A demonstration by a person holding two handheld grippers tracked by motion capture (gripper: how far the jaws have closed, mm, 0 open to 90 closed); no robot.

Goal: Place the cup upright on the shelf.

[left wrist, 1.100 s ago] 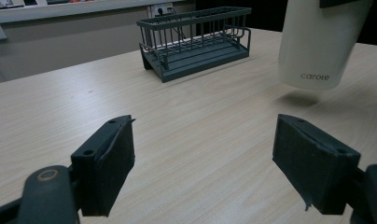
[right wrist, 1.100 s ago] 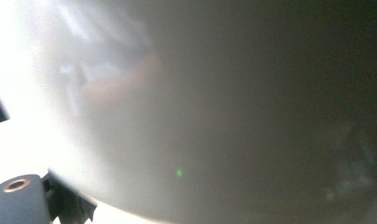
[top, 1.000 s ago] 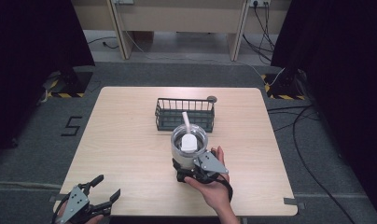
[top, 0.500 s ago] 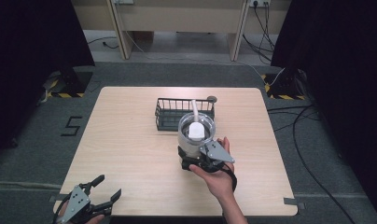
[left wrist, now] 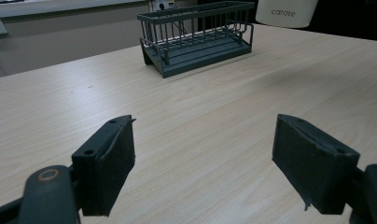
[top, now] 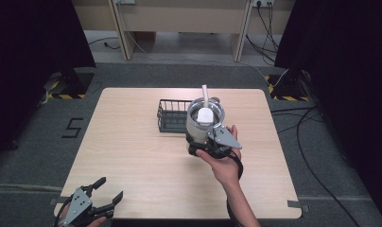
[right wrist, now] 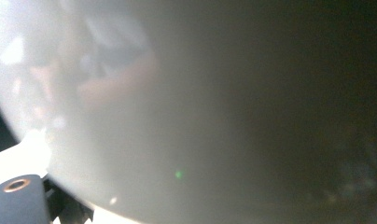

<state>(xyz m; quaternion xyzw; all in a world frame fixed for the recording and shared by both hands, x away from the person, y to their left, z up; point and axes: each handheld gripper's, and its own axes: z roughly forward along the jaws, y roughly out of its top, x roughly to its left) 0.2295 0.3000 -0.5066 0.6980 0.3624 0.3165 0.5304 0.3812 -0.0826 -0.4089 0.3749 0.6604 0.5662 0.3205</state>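
While the right gripper clamps the pot before the wire basket, left gripper gapes.

Wood table; floor marker "5" at left; cables on carpet at right.

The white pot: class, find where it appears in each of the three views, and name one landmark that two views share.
High view: white pot right of centre, held in the right claw.
Left gripper view: top edge, right of centre.
Right gripper view: its pale wall looms close to the camera.
Shared landmark: the wire basket, beside the pot.
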